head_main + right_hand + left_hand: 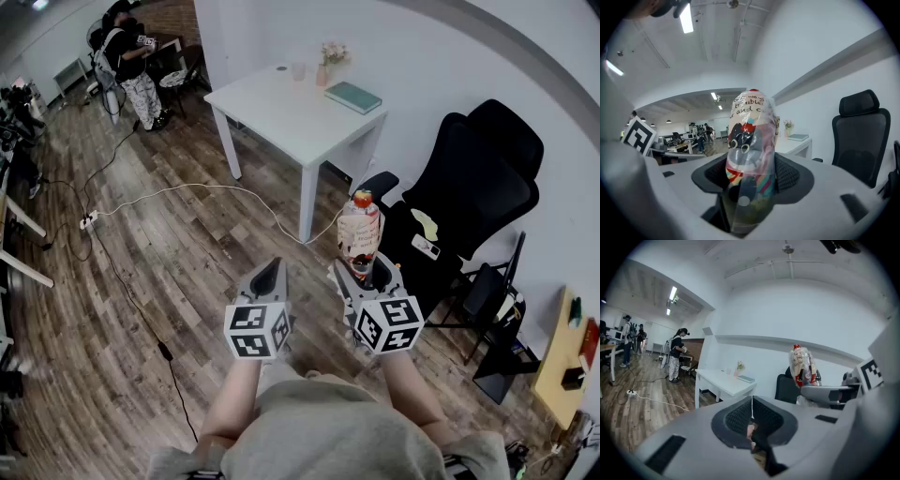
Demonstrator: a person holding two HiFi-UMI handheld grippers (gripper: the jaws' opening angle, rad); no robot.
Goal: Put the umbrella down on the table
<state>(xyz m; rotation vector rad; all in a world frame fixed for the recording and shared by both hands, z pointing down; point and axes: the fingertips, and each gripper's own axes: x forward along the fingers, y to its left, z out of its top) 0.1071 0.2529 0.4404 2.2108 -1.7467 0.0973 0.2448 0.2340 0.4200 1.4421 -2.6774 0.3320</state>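
Observation:
My right gripper (364,274) is shut on a folded umbrella (359,228) in a clear printed sleeve with a red tip. It holds the umbrella upright, in the air above the wooden floor. In the right gripper view the umbrella (750,154) fills the gap between the jaws of my right gripper (751,190). My left gripper (270,273) hovers beside it, shut with nothing in it; its pads meet in the left gripper view (751,414). The white table (281,117) stands ahead, some way off, and appears also in the left gripper view (723,382).
On the table lie a teal book (353,97), a small flower vase (325,67) and a cup (298,70). A black office chair (473,183) stands to the right. A white cable (187,192) runs across the floor. A person (131,56) stands far back left.

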